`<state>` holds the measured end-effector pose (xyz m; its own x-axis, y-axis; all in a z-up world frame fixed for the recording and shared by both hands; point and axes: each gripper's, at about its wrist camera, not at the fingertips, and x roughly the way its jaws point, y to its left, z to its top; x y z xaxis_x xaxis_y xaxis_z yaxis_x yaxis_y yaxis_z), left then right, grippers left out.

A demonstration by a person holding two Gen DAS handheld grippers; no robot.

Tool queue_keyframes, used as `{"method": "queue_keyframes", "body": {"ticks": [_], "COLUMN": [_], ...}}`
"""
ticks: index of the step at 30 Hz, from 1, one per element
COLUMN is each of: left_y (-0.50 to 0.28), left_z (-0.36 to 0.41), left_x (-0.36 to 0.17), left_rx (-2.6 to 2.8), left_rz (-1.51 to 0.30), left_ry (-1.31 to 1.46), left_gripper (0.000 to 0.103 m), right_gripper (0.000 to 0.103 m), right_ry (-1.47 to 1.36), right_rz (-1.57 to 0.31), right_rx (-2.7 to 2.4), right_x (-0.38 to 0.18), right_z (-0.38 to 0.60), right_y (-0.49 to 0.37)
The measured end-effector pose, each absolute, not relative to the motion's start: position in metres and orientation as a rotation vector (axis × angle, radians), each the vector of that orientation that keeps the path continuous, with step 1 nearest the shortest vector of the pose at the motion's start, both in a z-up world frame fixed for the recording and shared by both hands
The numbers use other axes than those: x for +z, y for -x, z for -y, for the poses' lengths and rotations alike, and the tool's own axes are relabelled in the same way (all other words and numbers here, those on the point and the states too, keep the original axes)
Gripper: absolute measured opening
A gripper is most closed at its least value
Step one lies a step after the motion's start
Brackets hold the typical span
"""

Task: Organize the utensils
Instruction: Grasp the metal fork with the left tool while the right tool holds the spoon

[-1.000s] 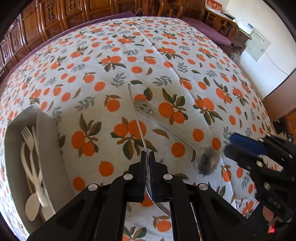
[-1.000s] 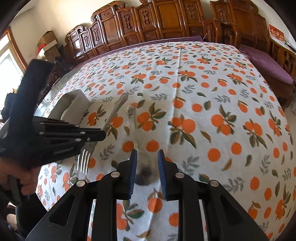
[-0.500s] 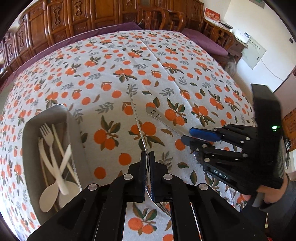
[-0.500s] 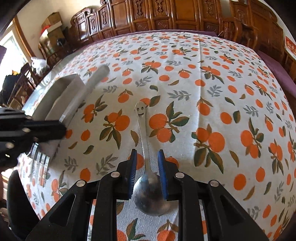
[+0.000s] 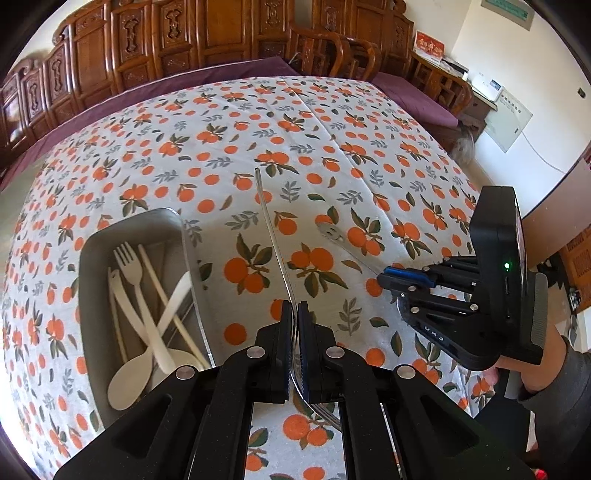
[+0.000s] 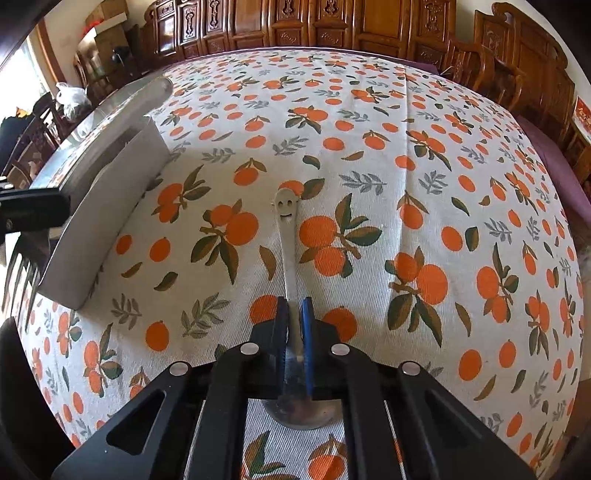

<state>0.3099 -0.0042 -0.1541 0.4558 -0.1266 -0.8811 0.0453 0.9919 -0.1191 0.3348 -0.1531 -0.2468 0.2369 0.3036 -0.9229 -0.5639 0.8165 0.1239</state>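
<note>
My left gripper (image 5: 294, 308) is shut on a metal fork (image 5: 271, 229), held above the table with its handle pointing away. A grey tray (image 5: 88, 295) to its left holds several cream plastic utensils (image 5: 136, 295). A metal spoon with a smiley-face handle (image 6: 286, 236) lies on the orange-print tablecloth. My right gripper (image 6: 294, 306) has closed around the spoon's neck, its bowl under the fingers. The spoon handle (image 5: 332, 234) and the right gripper (image 5: 391, 280) also show in the left wrist view. The tray (image 6: 110, 192) shows at the left of the right wrist view.
The orange-print tablecloth (image 5: 332, 147) covers the whole table. Carved wooden chairs (image 5: 221, 33) line the far edge. A purple bench (image 5: 410, 92) and a white wall lie to the right.
My left gripper has lifted the fork and moved toward the tray. My right gripper moved in over the spoon and closed its fingers around the neck.
</note>
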Motion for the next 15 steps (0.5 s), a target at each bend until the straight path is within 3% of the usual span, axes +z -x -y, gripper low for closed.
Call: {"method": "queue_keyframes", "body": {"ticks": [15], "left_y": [-0.297], "left_z": [-0.042], "left_x": [-0.147], "left_rx": [-0.042], "left_rz": [-1.069], "left_ry": [0.124], "left_gripper": [0.003], "right_gripper": [0.007], "right_ry": [0.195], "right_rz": [-1.15], "right_rx": [0.632], "right_x": [-0.217], "right_z": [0.151], "right_y": [-0.317]}}
